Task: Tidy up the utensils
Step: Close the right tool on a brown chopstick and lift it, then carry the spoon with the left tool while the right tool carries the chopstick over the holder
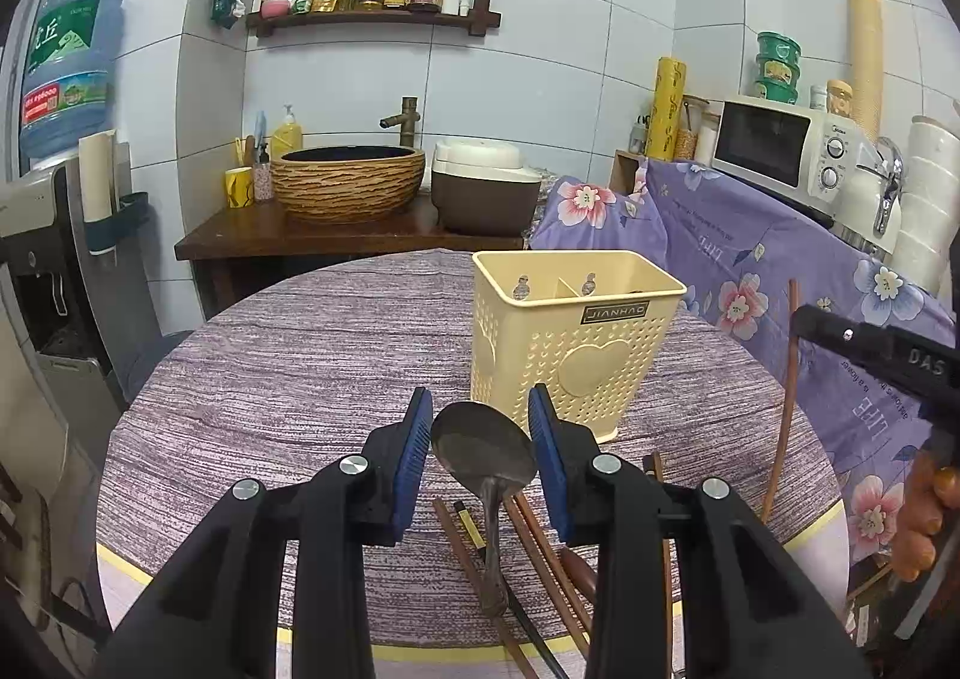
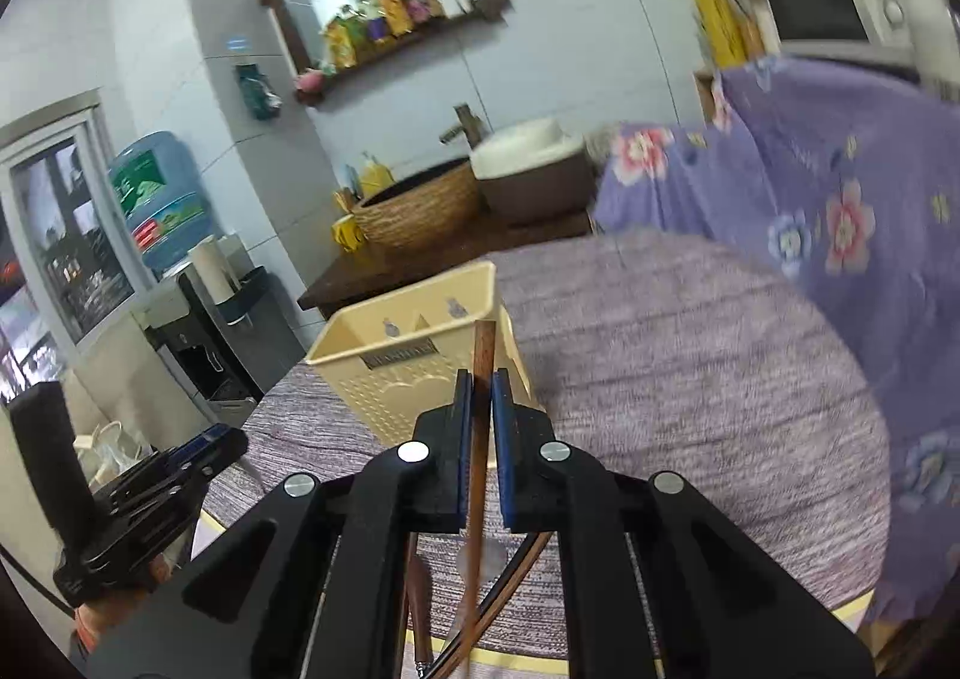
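A cream perforated utensil holder (image 1: pixel 570 337) stands on the round table; it also shows in the right wrist view (image 2: pixel 414 355). My left gripper (image 1: pixel 480 433) is open, its blue pads either side of a metal spoon (image 1: pixel 486 457) that lies on the table. Brown chopsticks (image 1: pixel 540 547) and a dark-handled utensil lie beside the spoon. My right gripper (image 2: pixel 478 403) is shut on a brown chopstick (image 2: pixel 480 373), held tilted above the table just right of the holder. That chopstick (image 1: pixel 786 397) and the right gripper body show at the right in the left wrist view.
The table wears a purple woven cloth (image 1: pixel 288 379). A floral purple cover (image 1: pixel 750 259) drapes furniture at right, with a microwave (image 1: pixel 780 150) on it. A basin (image 1: pixel 348 181) and rice cooker (image 1: pixel 486 187) sit on the counter behind. A water dispenser (image 1: pixel 60 138) stands at left.
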The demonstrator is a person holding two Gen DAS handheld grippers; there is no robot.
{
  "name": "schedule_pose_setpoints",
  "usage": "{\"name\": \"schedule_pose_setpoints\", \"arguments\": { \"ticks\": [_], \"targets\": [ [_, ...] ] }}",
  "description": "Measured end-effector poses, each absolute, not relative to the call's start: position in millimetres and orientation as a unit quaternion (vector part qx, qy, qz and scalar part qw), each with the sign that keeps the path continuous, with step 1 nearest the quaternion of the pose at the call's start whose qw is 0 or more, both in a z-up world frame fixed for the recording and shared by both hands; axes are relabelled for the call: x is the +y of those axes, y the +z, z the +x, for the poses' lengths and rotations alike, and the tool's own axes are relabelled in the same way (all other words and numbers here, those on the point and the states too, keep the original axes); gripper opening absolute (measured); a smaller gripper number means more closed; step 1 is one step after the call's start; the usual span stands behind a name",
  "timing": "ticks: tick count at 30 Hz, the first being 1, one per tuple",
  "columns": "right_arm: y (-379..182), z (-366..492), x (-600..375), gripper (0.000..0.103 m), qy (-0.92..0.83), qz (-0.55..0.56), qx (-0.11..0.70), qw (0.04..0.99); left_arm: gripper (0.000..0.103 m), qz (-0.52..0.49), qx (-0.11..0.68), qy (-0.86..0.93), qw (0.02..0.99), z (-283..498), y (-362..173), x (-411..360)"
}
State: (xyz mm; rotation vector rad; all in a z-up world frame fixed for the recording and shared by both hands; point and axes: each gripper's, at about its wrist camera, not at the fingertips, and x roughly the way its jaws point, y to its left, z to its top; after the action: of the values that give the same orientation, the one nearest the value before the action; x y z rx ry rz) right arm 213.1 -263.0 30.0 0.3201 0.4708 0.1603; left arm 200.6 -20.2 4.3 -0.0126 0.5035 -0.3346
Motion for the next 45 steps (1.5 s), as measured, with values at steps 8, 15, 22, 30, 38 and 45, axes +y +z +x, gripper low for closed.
{"name": "schedule_pose_setpoints", "arguments": {
  "ticks": [8,15,22,30,38,45],
  "targets": [
    [47,208,-268,0.007,0.091,0.149,0.22,0.96,0.034,-0.026,0.247,-0.174,0.953,205,19,-15],
    [87,206,-266,0.001,0.109,0.128,0.191,0.967,0.034,-0.032,0.226,-0.198,0.953,212,59,-19],
    [118,215,-263,0.001,0.107,0.102,0.177,0.973,0.034,-0.027,0.195,-0.202,0.96,218,92,-26],
    [29,268,-288,0.033,0.041,0.11,0.298,0.947,0.034,-0.023,0.206,-0.203,0.957,213,76,-29],
    [-49,315,-332,0.034,-0.031,0.055,0.358,0.932,0.034,-0.036,0.223,-0.204,0.952,216,61,-22],
    [-85,346,-359,0.034,-0.031,0.066,0.436,0.897,0.034,-0.035,0.229,-0.203,0.951,217,56,-24]
  ]
}}
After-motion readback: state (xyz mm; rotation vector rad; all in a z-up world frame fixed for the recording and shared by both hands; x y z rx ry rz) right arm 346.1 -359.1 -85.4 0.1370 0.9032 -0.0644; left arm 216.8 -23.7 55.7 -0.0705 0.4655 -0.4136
